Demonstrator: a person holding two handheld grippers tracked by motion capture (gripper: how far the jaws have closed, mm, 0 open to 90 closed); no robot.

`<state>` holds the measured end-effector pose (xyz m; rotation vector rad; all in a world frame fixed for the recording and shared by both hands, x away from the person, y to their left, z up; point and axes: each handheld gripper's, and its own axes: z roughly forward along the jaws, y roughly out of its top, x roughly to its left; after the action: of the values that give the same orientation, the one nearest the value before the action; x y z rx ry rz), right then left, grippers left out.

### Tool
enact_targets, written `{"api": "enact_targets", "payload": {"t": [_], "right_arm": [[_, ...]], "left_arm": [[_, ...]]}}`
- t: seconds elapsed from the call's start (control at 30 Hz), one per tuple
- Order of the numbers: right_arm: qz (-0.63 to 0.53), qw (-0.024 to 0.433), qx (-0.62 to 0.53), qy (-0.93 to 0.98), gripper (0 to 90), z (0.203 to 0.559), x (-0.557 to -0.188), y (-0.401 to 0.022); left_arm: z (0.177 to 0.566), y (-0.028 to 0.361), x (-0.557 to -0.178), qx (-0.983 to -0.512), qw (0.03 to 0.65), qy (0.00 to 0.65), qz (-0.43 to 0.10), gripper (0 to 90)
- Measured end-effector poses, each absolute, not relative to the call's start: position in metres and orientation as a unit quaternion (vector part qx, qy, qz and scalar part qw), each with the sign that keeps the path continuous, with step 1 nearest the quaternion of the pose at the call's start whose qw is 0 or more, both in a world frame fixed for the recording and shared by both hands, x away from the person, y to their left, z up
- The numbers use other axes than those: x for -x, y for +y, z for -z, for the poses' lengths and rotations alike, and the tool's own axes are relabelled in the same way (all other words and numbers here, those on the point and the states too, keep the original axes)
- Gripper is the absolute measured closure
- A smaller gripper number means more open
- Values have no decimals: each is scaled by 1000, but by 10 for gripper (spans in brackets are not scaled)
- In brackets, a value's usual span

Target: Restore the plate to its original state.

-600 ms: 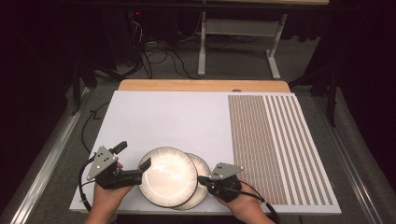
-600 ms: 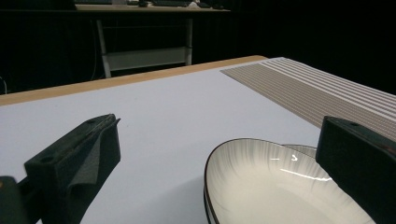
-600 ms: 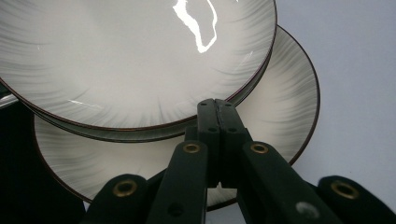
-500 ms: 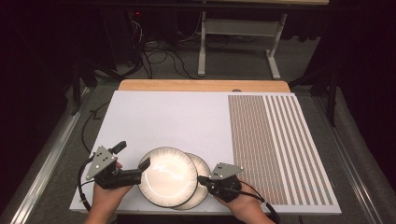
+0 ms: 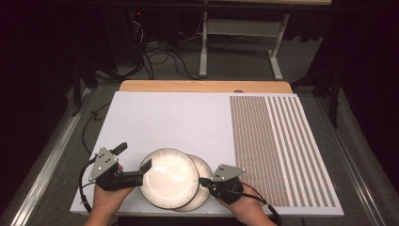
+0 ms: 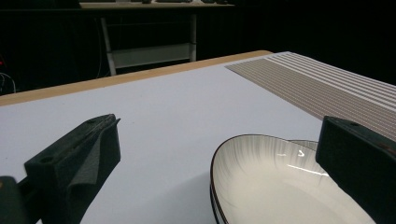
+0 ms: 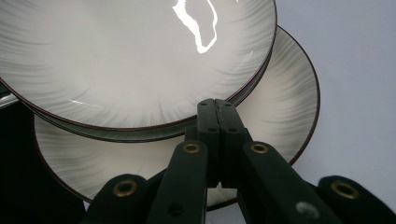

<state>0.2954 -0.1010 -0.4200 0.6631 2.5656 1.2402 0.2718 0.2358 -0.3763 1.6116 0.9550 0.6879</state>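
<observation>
- Scene: two white plates with dark rims sit overlapped at the lower centre of the high view, on the white sheet covering the worktop (image 5: 188,117). A striped mat (image 5: 277,146) covers the right part of the sheet.
- Upper plate (image 5: 168,177): rests tilted on the lower one, offset toward the left of the frame.
- Lower plate (image 5: 203,173): lies flat on the sheet, exposed along its right edge.
- Left hand-held gripper (image 5: 134,162): jaws spread wide, holding nothing. In the left gripper view, one jaw stands over the bare sheet and the other reaches over the near rim of the upper plate; contact with the rim cannot be confirmed.
- Right hand-held gripper (image 5: 203,181): jaws fully closed against each other. In the right gripper view, the closed tips lie on the lower plate at the rim of the upper plate. No plate is clamped between them.
- Progress, as judged: the work appears to be separating or restacking the plates. Neither plate is gripped or lifted yet; the stack remains overlapped, so the grasp and the transfer remain outstanding.
</observation>
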Motion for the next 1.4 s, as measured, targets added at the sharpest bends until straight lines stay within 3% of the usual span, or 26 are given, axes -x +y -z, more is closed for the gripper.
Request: {"api": "enact_targets", "payload": {"t": [1.4], "right_arm": [[-421,113,-226,871,900,419,-295,-104]], "left_arm": [[376,238,-272,-681,539,405,-286,6]]}}
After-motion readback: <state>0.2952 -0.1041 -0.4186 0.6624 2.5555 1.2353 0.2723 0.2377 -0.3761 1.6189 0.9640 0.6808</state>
